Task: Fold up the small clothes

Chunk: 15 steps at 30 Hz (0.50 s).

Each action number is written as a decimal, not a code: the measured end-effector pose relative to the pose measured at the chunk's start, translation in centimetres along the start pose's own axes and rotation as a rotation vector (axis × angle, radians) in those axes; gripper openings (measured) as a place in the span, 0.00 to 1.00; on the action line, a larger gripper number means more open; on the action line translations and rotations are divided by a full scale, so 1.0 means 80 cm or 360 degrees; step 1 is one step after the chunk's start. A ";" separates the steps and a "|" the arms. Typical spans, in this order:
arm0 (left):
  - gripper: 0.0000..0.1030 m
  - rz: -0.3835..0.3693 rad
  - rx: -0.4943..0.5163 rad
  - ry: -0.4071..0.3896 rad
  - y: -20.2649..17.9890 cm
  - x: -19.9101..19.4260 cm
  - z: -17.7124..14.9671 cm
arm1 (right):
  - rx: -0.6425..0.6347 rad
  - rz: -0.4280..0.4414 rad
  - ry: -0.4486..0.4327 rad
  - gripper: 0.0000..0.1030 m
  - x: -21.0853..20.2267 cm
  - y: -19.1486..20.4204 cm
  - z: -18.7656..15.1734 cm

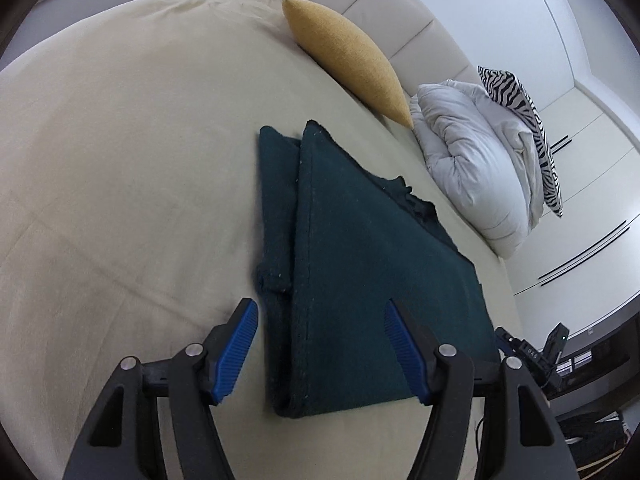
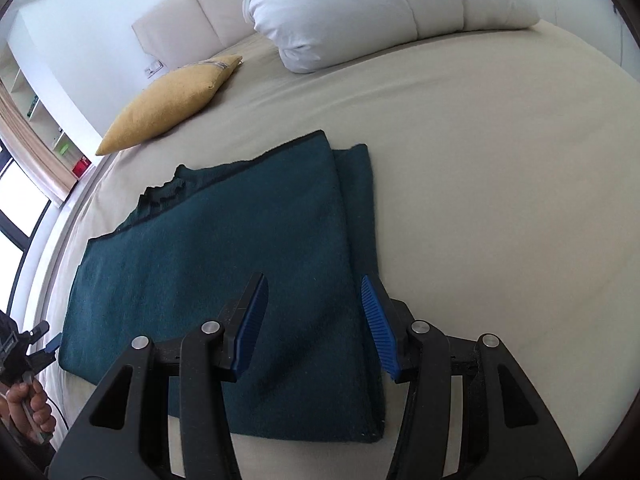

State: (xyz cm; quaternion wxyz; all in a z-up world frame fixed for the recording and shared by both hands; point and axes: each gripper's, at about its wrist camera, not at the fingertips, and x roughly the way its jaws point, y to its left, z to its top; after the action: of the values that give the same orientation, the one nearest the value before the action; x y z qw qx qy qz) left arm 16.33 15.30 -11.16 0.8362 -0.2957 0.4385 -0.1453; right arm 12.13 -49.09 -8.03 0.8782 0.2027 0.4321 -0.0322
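A beige-sheeted bed (image 1: 120, 160) fills both wrist views, with a white duvet (image 1: 472, 168) bundled at its far right in the left wrist view, a mustard cushion (image 1: 348, 60) leaning by the padded headboard and a zebra-print pillow (image 1: 520, 120) tucked behind the duvet. In the middle of the mattress lies the dark green garment (image 1: 360, 248), already partly folded: one panel is turned over the body, a narrower strip shows along one long side, and a ribbed collar (image 2: 164, 192) peeks out at the far edge.

The left gripper (image 1: 320, 344) hovers over the garment's near end, its blue-padded fingers (image 1: 236, 348) spread wide with nothing between them. The right gripper (image 2: 314, 320) hangs above the opposite end, likewise spread and empty, straddling the stepped edge where the top panel overlaps the strip.

The risks from here look modest but real. A pinch that catches only the upper layer could peel the panel back and undo the fold. Taking the loose beige sheet along with the knit would drag the bedding and skew the pile. The two long edges are not aligned, so a further fold made without squaring them would probably come out crooked, and uneven lifting at the two ends could let the thick fabric sag and slide apart.
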 end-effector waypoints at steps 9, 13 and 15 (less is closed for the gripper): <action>0.37 0.0139 0.0145 0.0003 -0.006 0.007 -0.017 | -0.0072 -0.0050 0.0005 0.47 -0.010 -0.002 -0.016; 0.26 0.0188 0.0177 -0.0010 -0.007 0.004 -0.022 | -0.0058 -0.0059 -0.0017 0.47 -0.013 -0.007 -0.017; 0.24 0.0208 0.0200 -0.0013 -0.010 0.004 -0.024 | -0.0055 -0.0053 -0.0007 0.47 -0.012 -0.010 -0.020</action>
State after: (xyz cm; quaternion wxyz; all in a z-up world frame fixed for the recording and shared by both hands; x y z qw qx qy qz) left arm 14.94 13.81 -11.70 0.8626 -0.2139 0.4434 -0.1165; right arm 10.17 -49.34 -8.40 0.8817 0.1802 0.4341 -0.0399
